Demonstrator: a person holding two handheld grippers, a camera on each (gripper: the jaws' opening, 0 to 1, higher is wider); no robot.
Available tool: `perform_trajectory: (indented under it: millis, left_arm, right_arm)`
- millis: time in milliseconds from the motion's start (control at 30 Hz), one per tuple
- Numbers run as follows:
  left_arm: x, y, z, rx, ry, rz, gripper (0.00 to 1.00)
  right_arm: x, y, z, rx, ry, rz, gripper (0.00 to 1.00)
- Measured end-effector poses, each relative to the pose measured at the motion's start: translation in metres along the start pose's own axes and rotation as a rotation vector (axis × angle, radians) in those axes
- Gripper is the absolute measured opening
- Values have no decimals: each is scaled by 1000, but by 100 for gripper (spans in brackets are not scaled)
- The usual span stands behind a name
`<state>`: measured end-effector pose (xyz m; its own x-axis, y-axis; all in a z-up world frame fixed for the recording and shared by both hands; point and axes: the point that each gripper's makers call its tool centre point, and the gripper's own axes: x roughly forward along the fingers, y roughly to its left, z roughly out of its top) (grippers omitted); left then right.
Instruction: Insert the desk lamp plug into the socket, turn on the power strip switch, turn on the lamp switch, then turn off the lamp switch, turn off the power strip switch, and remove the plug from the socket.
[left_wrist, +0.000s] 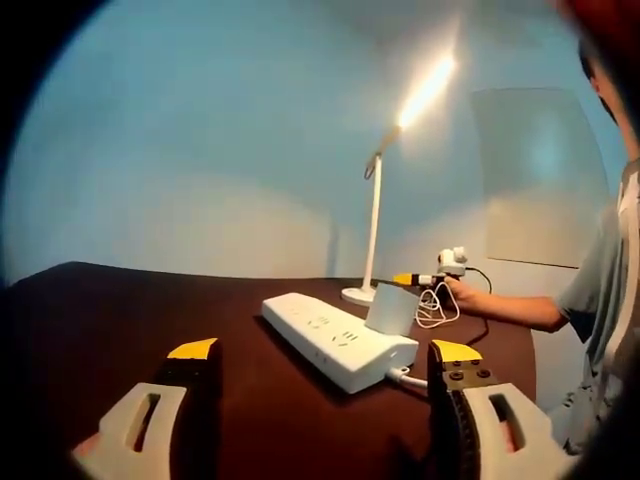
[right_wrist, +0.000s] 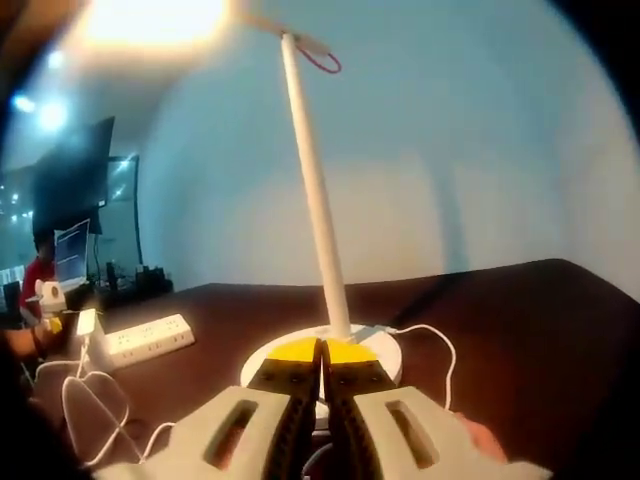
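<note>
The white desk lamp (left_wrist: 374, 205) stands on the dark brown table (left_wrist: 120, 320) with its head (left_wrist: 425, 88) lit. A white power strip (left_wrist: 338, 340) lies in front of it, and the lamp's white plug block (left_wrist: 391, 308) sits in a socket at its near end. My left gripper (left_wrist: 325, 350) is open and empty, just short of the strip. My right gripper (right_wrist: 320, 351) is shut with nothing in it, its yellow tips over the lamp's round base (right_wrist: 375, 345). The lamp pole (right_wrist: 315, 200) rises right behind them. In the left gripper view, the right gripper (left_wrist: 403, 279) reaches to the base.
A loose white cable (right_wrist: 85, 405) coils between the lamp base and the power strip (right_wrist: 148, 339). A person's arm (left_wrist: 505, 308) comes in from the right. A blue wall (left_wrist: 220, 150) backs the table. Dark monitors (right_wrist: 75, 190) stand far off.
</note>
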<state>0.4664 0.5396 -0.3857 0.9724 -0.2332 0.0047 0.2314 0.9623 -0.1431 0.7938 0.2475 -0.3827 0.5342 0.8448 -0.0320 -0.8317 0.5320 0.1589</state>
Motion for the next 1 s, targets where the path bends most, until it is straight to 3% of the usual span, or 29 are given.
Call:
perform_trajectory:
  millis: [467,700,1000]
  left_arm:
    - [0,-1,1,7,-1,-1,80]
    - [-1,-4,1,11,-4,-4,80]
    - [-1,-8,2,7,-4,-6,79]
  right_arm:
    - [1,6,5,-56,9,7,4]
    - [-3,18,19,-76,-9,36,7]
    - [-10,28,35,-142,28,70,9]
